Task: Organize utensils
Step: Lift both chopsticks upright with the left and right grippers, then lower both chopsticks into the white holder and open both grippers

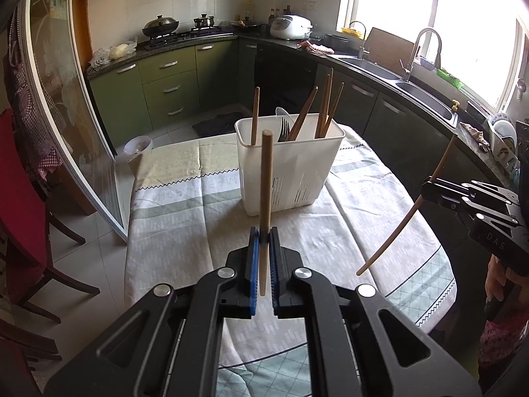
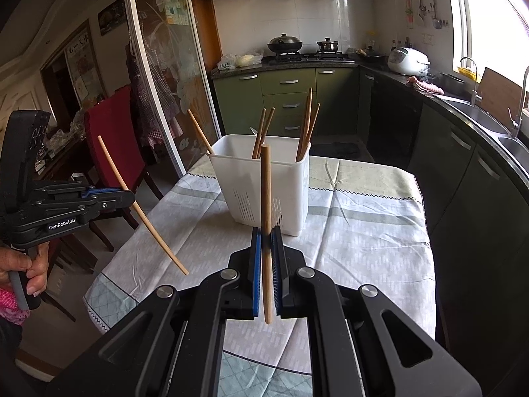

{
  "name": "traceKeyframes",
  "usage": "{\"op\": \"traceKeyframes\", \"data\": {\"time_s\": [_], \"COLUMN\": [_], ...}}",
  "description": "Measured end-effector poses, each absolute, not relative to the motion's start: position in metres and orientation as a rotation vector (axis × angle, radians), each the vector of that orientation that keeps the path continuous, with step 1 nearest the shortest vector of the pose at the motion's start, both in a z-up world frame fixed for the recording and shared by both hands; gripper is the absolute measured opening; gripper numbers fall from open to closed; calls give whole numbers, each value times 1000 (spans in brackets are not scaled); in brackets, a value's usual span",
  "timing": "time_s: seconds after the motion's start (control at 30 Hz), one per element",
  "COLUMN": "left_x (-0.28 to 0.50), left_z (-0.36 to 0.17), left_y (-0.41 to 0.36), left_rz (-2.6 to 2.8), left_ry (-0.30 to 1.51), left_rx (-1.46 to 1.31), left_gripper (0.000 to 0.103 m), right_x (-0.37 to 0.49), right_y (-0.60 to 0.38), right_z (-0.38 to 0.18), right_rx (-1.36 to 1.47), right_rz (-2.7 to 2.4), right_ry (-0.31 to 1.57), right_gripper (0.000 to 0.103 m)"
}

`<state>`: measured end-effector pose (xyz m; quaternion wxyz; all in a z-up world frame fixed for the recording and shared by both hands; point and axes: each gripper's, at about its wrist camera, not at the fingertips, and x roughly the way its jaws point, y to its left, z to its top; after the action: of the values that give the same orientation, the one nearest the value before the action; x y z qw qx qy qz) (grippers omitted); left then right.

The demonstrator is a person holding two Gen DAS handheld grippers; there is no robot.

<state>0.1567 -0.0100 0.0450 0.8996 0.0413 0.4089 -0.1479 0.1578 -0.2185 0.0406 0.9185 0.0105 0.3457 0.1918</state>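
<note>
In the left wrist view, your left gripper at the bottom middle pinches one chopstick tight, standing upright. The white holder sits in the middle on the tablecloth.

In the right wrist view, your right gripper squeezes another chopstick, before the same holder
</note>
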Motion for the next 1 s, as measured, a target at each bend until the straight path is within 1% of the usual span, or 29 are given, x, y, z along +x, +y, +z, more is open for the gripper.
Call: {"op": "traceKeyframes", "data": {"time_s": [0.2, 0.5, 0.63, 0.77, 1.0], "left_x": [161, 177, 194, 216, 262], "left_z": [79, 164, 187, 186, 149], "left_y": [-18, -46, -56, -67, -65], "left_rz": [-342, -354, -347, -315, -267], "left_ry": [802, 604, 540, 519, 579], "left_rx": [75, 84, 74, 80, 62], "left_gripper": [6, 6, 6, 6, 6], "right_x": [158, 174, 191, 215, 269], "right_y": [-221, -230, -231, -232, -225], "right_z": [82, 169, 195, 202, 171], "right_rx": [28, 71, 93, 113, 129], "right_rz": [405, 400, 381, 370, 357], "right_ry": [630, 455, 386, 360, 416], "right_gripper": [7, 7, 7, 7, 7]}}
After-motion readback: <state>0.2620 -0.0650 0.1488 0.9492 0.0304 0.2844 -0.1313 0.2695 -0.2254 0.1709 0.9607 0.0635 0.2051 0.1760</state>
